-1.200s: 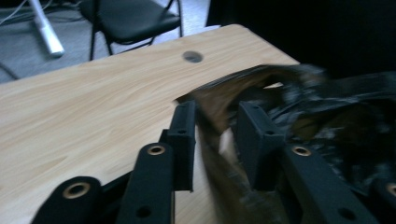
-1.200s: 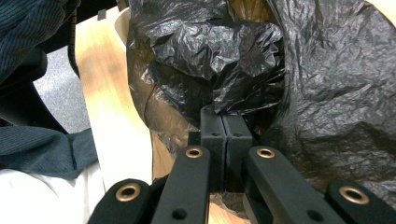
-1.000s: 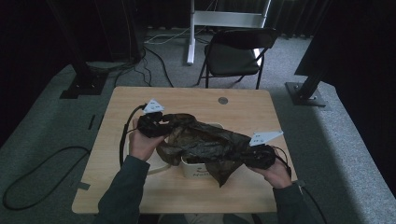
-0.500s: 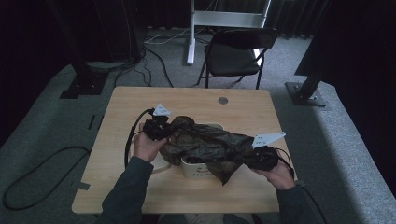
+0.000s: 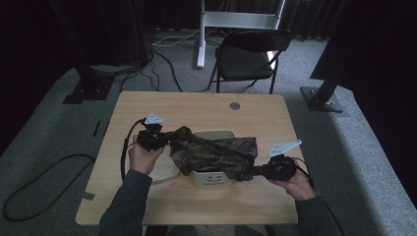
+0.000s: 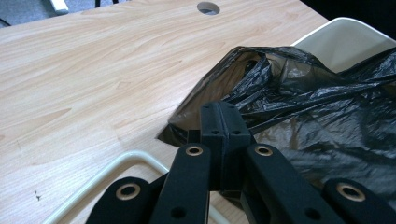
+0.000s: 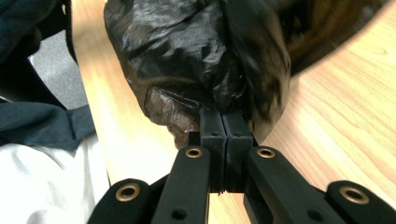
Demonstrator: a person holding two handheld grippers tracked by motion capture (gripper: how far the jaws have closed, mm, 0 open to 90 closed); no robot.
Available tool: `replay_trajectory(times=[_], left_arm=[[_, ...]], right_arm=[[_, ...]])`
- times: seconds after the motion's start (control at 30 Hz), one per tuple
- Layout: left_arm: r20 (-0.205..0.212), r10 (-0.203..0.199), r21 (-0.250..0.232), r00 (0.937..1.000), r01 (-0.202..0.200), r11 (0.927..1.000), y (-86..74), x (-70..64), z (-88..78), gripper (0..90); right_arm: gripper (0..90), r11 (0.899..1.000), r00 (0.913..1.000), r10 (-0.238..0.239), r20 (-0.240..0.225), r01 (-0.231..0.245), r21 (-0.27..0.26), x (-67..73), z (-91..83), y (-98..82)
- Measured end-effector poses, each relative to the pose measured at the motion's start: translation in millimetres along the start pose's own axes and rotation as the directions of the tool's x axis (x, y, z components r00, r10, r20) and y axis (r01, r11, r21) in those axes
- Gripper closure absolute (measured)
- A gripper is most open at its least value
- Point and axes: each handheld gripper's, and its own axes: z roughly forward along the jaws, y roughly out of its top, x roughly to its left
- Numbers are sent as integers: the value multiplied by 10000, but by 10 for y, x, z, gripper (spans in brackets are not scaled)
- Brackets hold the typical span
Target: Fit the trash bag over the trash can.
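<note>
Black plastic film is what I have in both tools now. Low in the high view, my right gripper (image 5: 259, 171) sits at lower right, jaws pressed together on a fold of the black bin bag (image 5: 214, 153); in the right gripper view the pads (image 7: 223, 135) meet flat with the film bunched just above them. At centre left of the high view my left gripper (image 5: 164, 140) has just closed: a second ago its jaws stood wide near the bag's left edge, and they are now clamped on that edge, the hand having dropped a little towards the table (image 5: 196, 105). The left gripper view confirms it, with the bag's open mouth (image 6: 243, 70) gaping just beyond the shut jaws.

The bag lies draped over the small white bin (image 5: 212, 178) at the middle of the table, covering most of its top; the bin's pale rim shows behind it and its printed front below. A loose white hoop (image 5: 164, 178) lies beside the bin at lower left.

With both edges pinched, I judge the bag is ready to be spread open and pulled down over the bin's rim.

Beyond the table stands a dark folding chair (image 5: 246, 61).
</note>
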Motion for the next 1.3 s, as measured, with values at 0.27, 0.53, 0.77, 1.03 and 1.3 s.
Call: replay_trajectory(times=[0.27,0.53,0.77,1.03,1.3], left_arm=[[380,165,-103,9991,-161,9998,21,-92,3,900],[654,369,-224,9972,-355,9991,45,-204,-12,760],[737,515,-556,9960,-474,9973,69,-232,-156,682],[921,440,-645,9948,-382,9972,81,-226,-216,637],[1208,662,-1045,9905,-536,9931,86,-319,-353,616]], right_arm=[[895,9998,9998,9,173,-6,-176,8,-29,8],[719,9986,9994,-306,165,313,-415,78,13,132],[562,9951,9995,-251,192,268,-951,72,-171,113],[515,9913,9989,-153,440,209,-1301,62,-290,109],[664,9812,9981,-147,604,260,-1910,80,-382,217]])
